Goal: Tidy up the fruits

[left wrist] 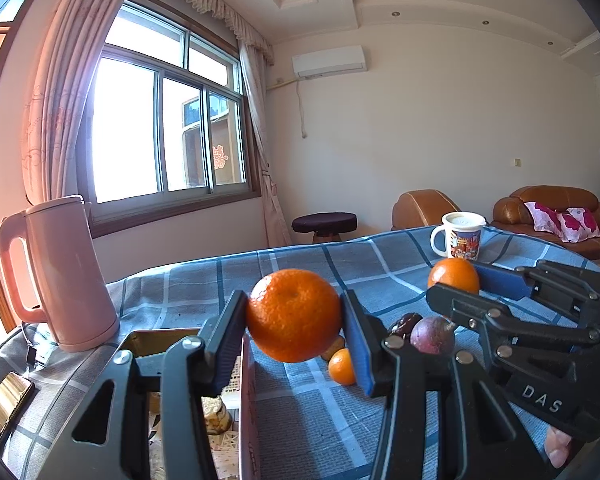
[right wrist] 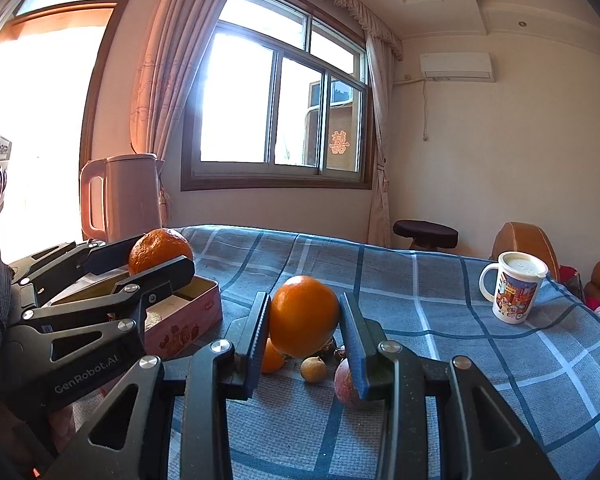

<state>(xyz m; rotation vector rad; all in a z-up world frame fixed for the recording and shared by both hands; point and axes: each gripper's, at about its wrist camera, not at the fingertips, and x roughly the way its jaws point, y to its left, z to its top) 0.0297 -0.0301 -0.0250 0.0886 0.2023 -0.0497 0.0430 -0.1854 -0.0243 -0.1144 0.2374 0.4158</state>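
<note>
Your left gripper [left wrist: 294,320] and right gripper [right wrist: 304,316], near level above the table [right wrist: 440,320], each clamp an orange between their jaws.

Woven checked tablecloth [right wrist: 440,312], matt

Home liv. rm: sofa [left wrist: 548,208], curtains [right wrist: 160,80]
</note>
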